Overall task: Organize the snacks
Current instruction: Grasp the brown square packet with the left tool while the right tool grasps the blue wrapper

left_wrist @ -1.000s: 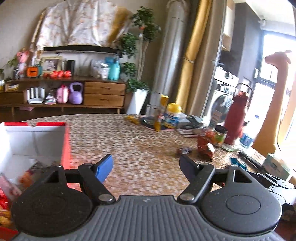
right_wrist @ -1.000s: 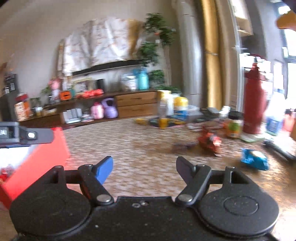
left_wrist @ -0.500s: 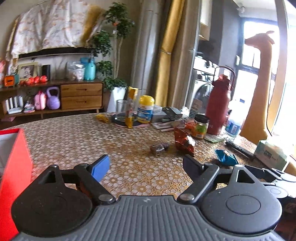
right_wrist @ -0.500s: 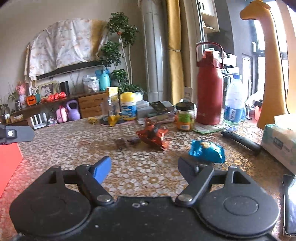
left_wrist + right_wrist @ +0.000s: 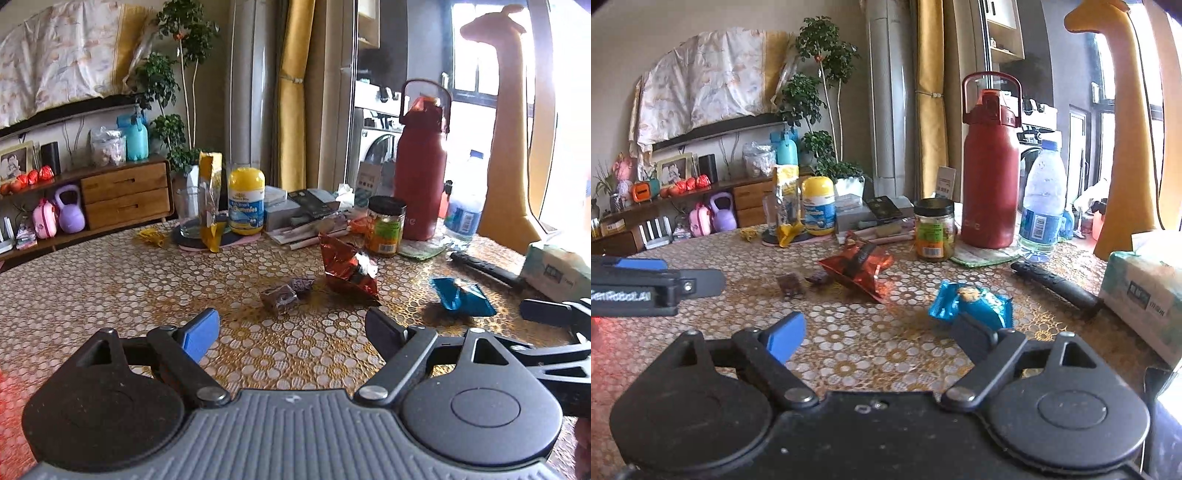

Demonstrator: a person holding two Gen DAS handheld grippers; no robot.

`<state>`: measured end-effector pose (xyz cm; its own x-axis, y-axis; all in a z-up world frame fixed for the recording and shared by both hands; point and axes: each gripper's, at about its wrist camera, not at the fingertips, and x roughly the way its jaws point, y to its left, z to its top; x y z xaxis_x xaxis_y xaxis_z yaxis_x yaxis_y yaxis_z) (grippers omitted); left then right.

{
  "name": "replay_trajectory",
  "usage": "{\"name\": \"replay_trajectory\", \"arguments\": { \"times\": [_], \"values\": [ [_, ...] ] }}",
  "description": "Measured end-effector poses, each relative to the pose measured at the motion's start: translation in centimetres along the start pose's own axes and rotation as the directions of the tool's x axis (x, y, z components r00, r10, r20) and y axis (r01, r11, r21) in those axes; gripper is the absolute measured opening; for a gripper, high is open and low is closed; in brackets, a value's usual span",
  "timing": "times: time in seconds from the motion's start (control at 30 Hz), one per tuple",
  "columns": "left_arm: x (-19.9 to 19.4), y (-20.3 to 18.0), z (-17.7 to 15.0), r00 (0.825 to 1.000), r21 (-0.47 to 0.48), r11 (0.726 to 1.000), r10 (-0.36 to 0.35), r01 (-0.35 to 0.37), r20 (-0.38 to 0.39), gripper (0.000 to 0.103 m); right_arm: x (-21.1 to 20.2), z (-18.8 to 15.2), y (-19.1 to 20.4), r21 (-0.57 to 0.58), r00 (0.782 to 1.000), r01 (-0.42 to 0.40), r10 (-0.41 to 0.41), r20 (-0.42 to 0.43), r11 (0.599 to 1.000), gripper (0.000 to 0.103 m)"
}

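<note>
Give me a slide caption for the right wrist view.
Open right gripper nears a blue snack packet on the patterned table.

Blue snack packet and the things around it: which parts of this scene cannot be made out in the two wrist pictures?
- Blue snack packet: right wrist view, its near edge is hidden behind one finger of the right gripper.
- Small brown snack: left wrist view, too small to read any print.
- Tissue pack: right wrist view, cut off by the right edge.
- Red blur: left wrist view, cut off at the left edge; cannot tell what it is.
</note>
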<state>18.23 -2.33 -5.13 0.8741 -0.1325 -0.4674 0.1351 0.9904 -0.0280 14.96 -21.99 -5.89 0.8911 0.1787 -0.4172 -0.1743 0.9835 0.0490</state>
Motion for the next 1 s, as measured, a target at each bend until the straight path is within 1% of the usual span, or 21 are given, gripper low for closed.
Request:
{"name": "replay_trajectory", "arguments": {
  "times": [0.13,0.23,0.33,0.47,0.63,0.8,1.0],
  "values": [
    [2.8,-0.3,0.2,1.0,0.012,1.0,0.019,-0.019,-0.023,0.086,1.0,0.2,-1.0,-0.008,1.0,0.012,-0.012,-0.007,1.0,0.087],
    [5.1,-0.5,0.5,0.998,0.016,0.999,0.047,-0.046,-0.052,0.086,1.7,0.5,-1.6,-0.022,1.0,0.026,-0.026,-0.015,0.999,0.088],
    [7.3,-0.4,0.9,0.996,-0.003,0.999,0.048,-0.048,-0.074,0.086,2.5,0.9,-2.2,-0.044,0.999,0.031,-0.032,-0.017,0.999,0.089],
    [10.0,-0.7,1.4,0.993,0.012,0.998,0.062,-0.061,-0.097,0.086,4.0,1.6,-3.0,-0.082,0.998,0.047,-0.05,-0.025,0.996,0.09],
    [12.8,-1.0,1.6,0.986,0.023,0.995,0.103,-0.101,-0.134,0.086,6.1,2.2,-4.2,-0.118,0.998,0.055,-0.06,-0.033,0.991,0.09],
    [14.6,-0.6,1.2,0.978,-0.003,0.991,0.135,-0.137,-0.158,0.086,8.2,2.1,-5.1,-0.162,0.997,0.027,-0.039,-0.071,0.986,0.09],
    [15.7,0.5,1.0,0.969,-0.083,0.978,0.172,-0.189,-0.177,0.086,9.5,1.9,-5.3,-0.203,0.996,0.01,-0.028,-0.087,0.979,0.09]
  ]
}}
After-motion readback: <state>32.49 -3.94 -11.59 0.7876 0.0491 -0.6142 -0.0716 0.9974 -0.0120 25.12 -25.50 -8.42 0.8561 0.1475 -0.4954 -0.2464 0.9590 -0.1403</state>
